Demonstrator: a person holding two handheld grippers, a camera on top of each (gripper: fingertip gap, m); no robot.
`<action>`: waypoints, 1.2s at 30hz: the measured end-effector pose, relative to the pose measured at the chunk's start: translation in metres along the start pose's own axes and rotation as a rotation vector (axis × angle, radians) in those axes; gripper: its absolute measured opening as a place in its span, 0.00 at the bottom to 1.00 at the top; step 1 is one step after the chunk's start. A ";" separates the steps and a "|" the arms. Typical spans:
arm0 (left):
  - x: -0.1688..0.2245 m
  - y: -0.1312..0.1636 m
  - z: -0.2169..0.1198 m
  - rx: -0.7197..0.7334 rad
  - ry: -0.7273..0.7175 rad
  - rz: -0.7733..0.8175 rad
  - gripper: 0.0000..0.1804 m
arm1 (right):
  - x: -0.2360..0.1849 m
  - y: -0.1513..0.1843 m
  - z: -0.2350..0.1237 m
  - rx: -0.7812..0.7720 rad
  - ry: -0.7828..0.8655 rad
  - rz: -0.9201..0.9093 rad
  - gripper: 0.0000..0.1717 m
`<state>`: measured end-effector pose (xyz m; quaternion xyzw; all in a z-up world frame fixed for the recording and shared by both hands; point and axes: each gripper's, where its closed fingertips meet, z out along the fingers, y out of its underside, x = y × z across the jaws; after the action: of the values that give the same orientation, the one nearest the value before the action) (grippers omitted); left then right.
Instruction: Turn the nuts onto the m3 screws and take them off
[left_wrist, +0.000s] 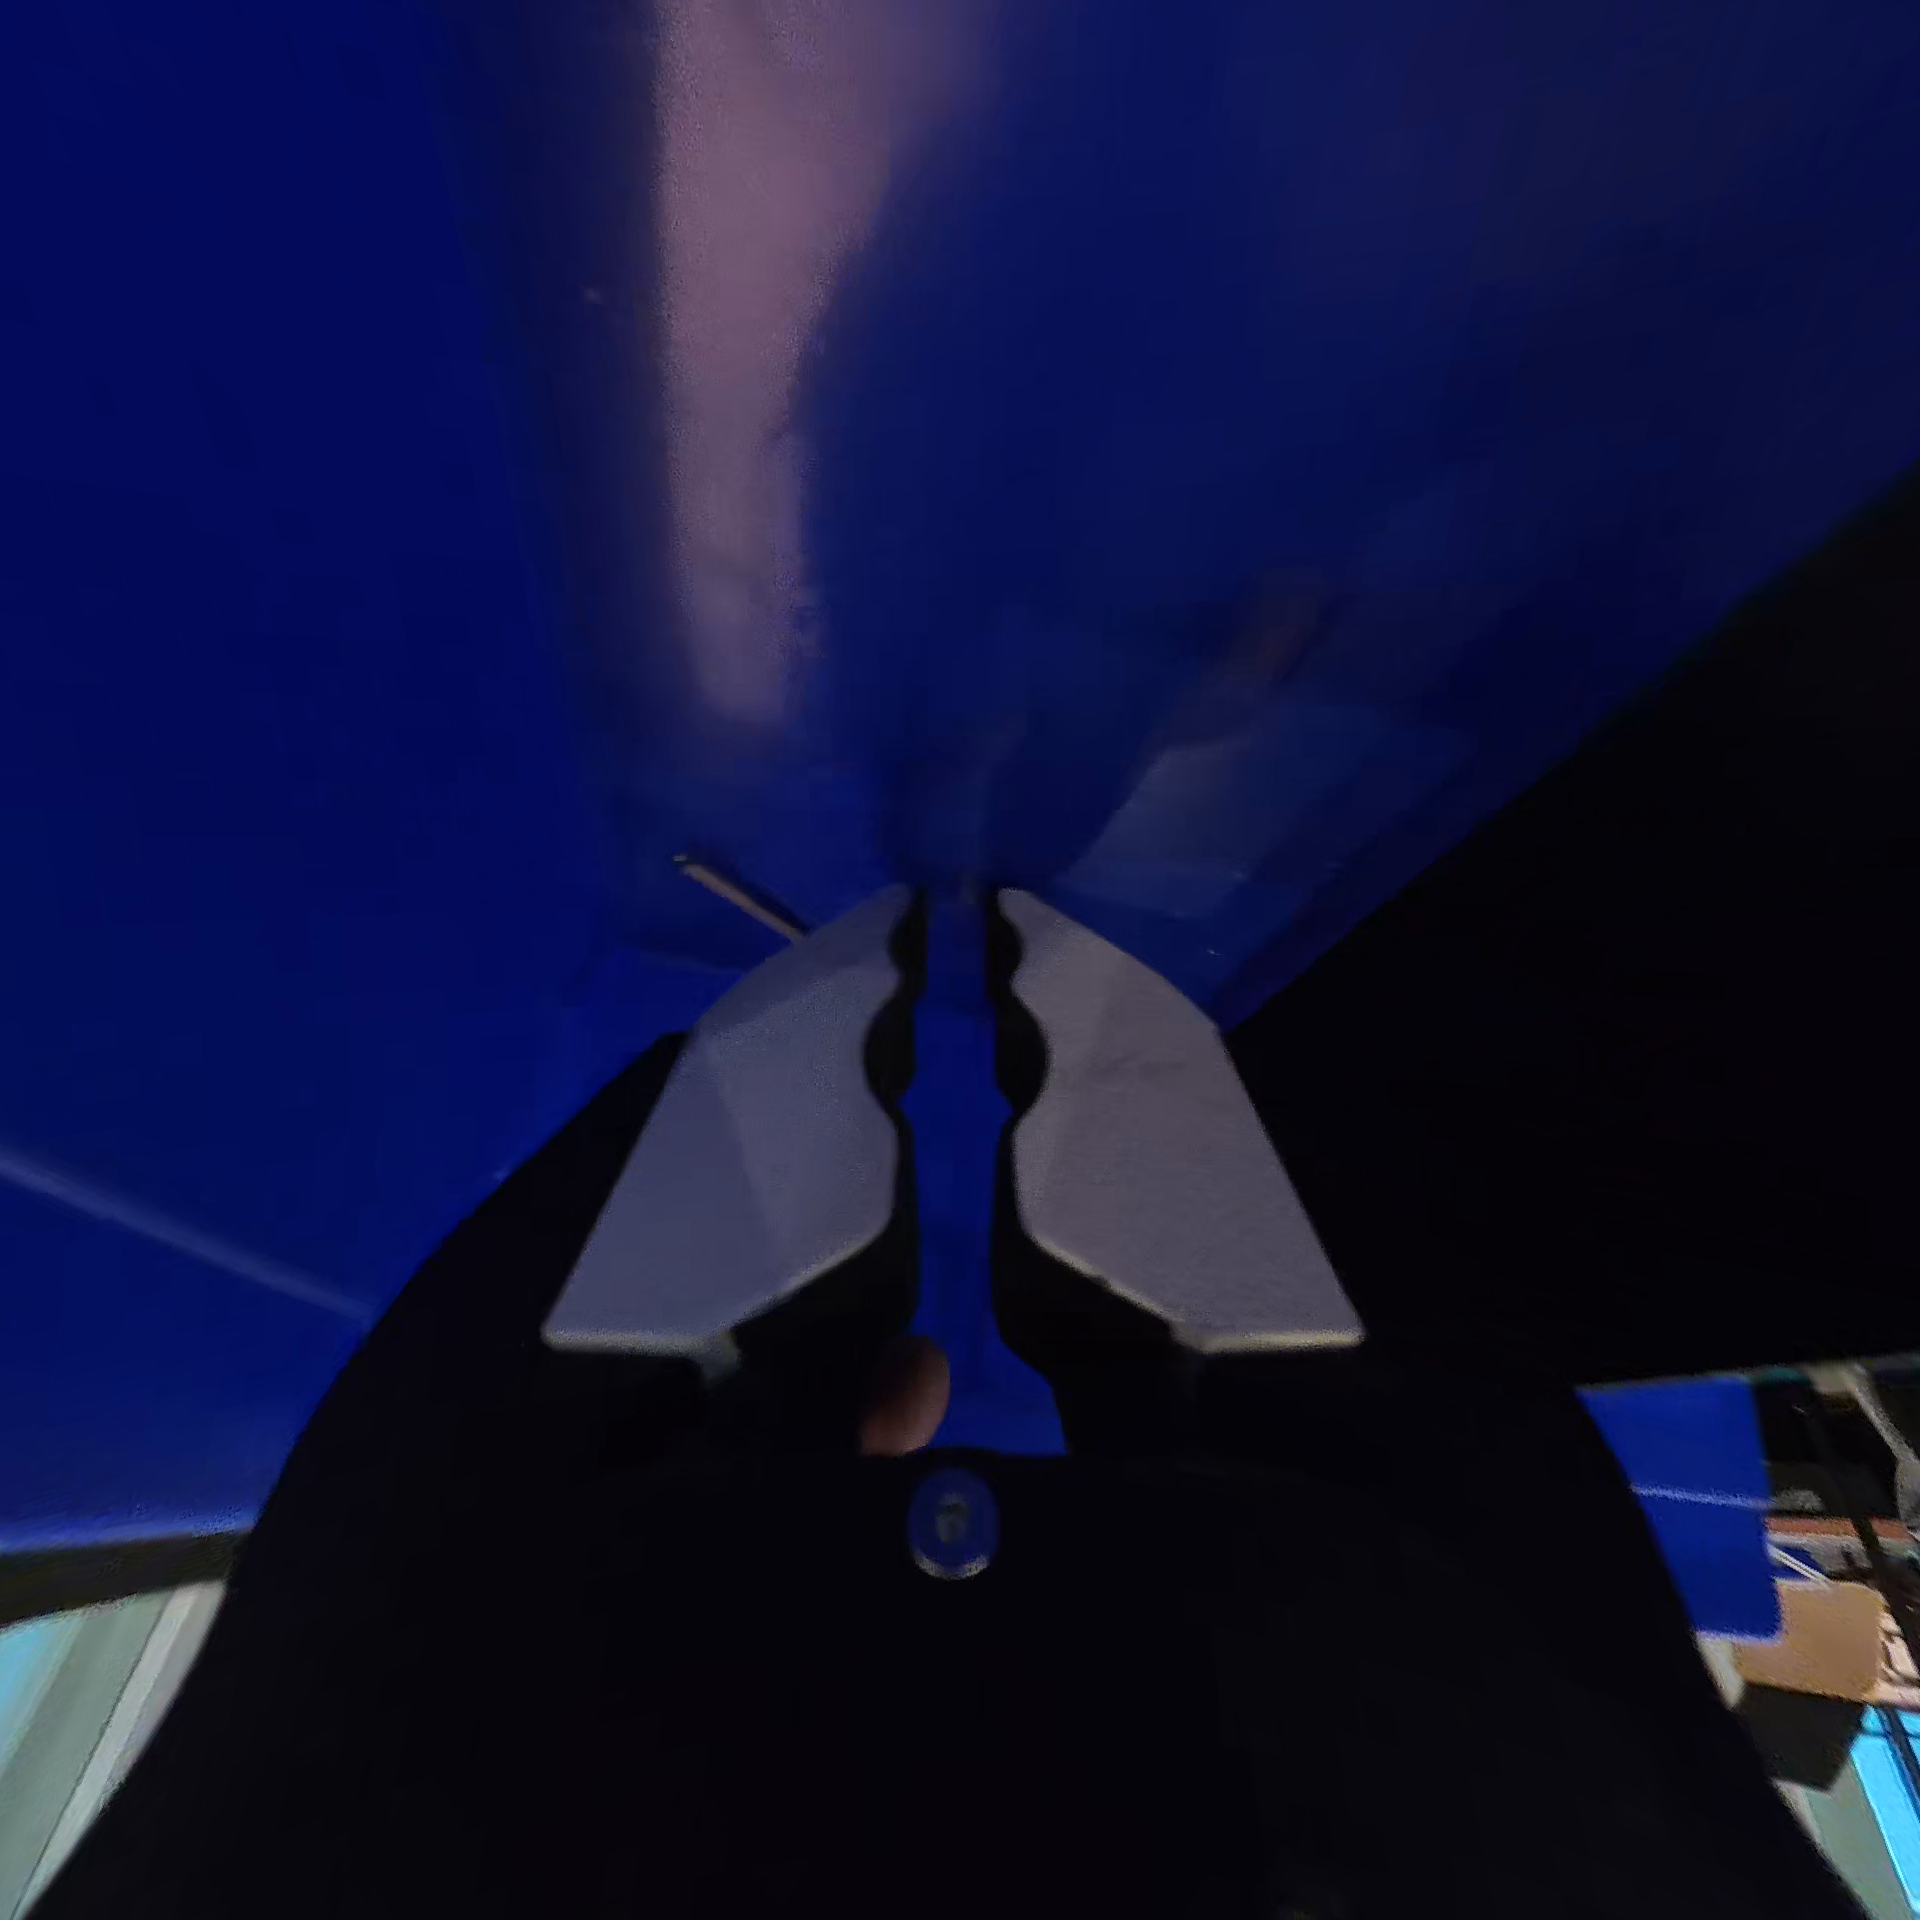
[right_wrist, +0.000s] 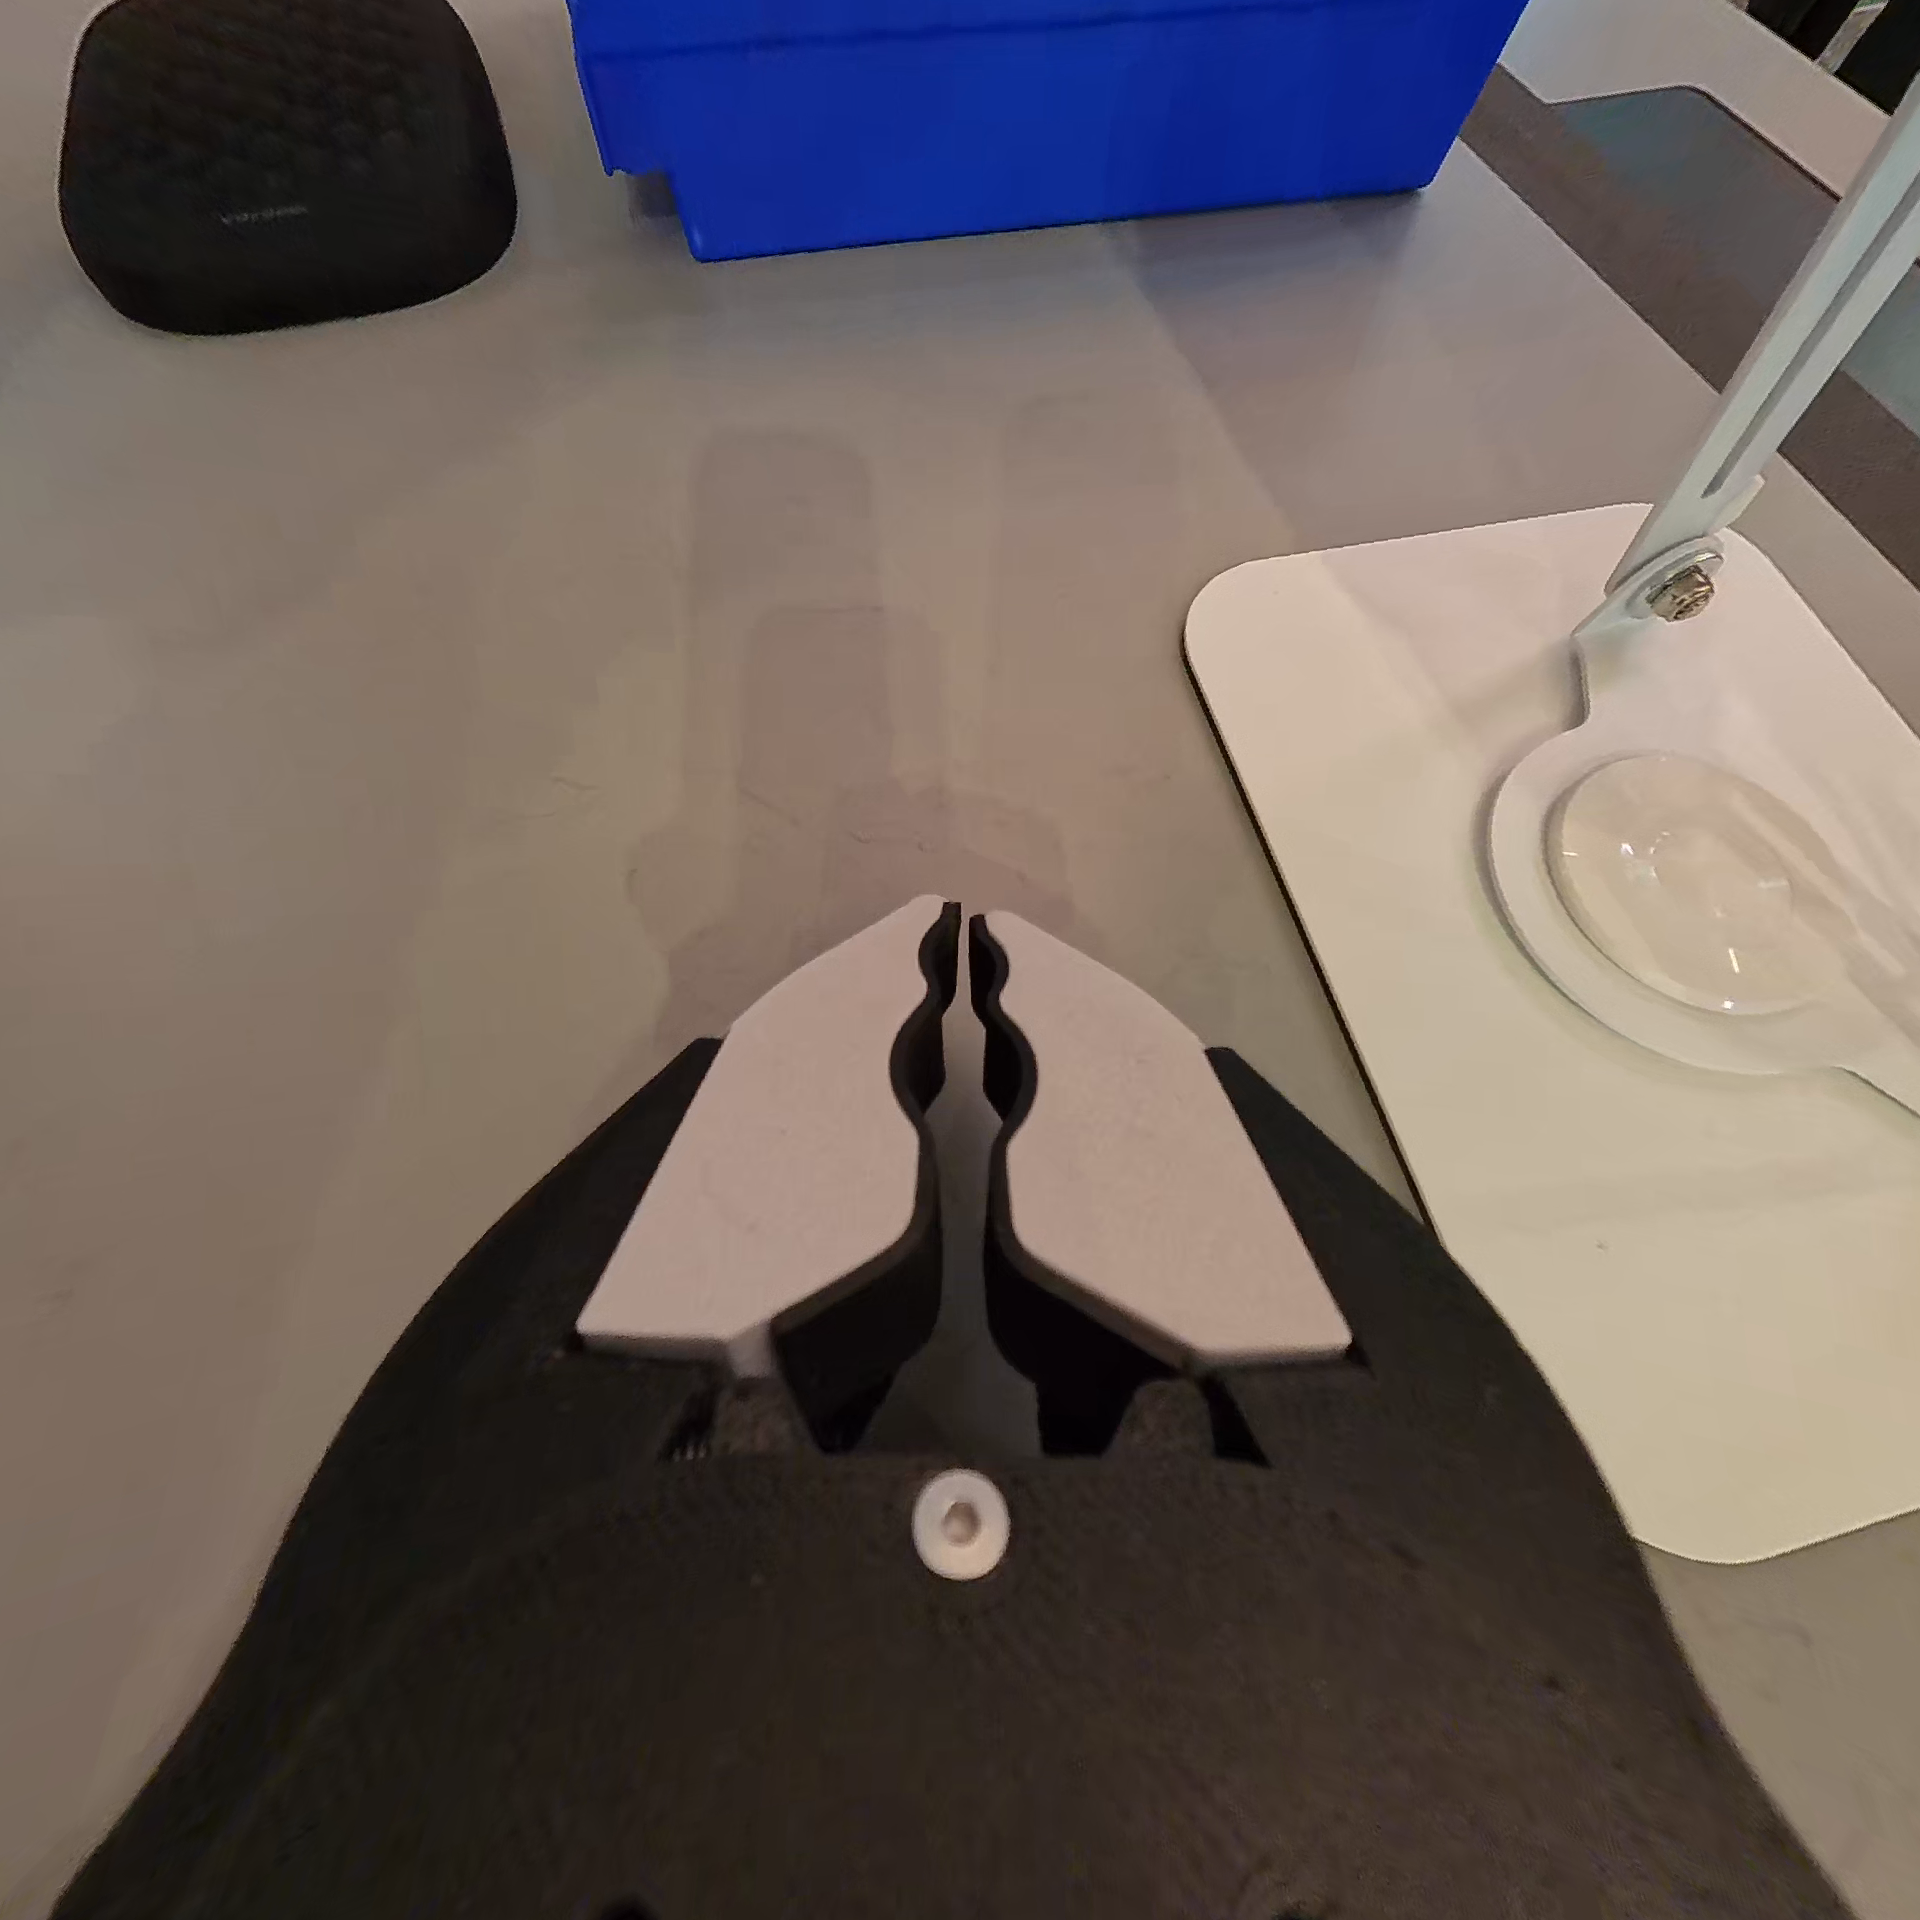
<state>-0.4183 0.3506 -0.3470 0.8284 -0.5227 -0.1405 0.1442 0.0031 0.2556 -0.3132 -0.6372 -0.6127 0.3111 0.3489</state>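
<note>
Blue bin (right_wrist: 1049, 114) interior fills the left view, left gripper (left_wrist: 951, 899) fingers slightly parted, grasp unclear; right gripper (right_wrist: 956, 914) fingers nearly closed, bare, above grey tabletop (right_wrist: 416, 727), bin well ahead

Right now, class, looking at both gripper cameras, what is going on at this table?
The left gripper is thrust deep into a blue plastic bin, its fingers slightly parted with only blue showing between them; a thin pale stick lies beside its tips. The right gripper hovers shut and empty over the grey table, beside a white lamp base, with a black fabric-covered pad farther off.
</note>
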 end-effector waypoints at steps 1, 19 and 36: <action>0.005 0.000 0.000 0.020 0.020 0.004 0.00 | 0.000 0.000 0.000 0.000 0.000 0.000 0.01; -0.008 0.018 0.010 -0.069 0.159 -0.315 0.48 | -0.002 0.002 0.001 -0.014 -0.005 -0.012 0.01; -0.015 0.033 0.010 -0.214 0.019 -0.183 0.57 | -0.003 0.003 0.003 -0.030 -0.014 -0.015 0.01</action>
<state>-0.4556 0.3496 -0.3416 0.8539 -0.4255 -0.2001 0.2232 0.0024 0.2524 -0.3179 -0.6355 -0.6244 0.3037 0.3376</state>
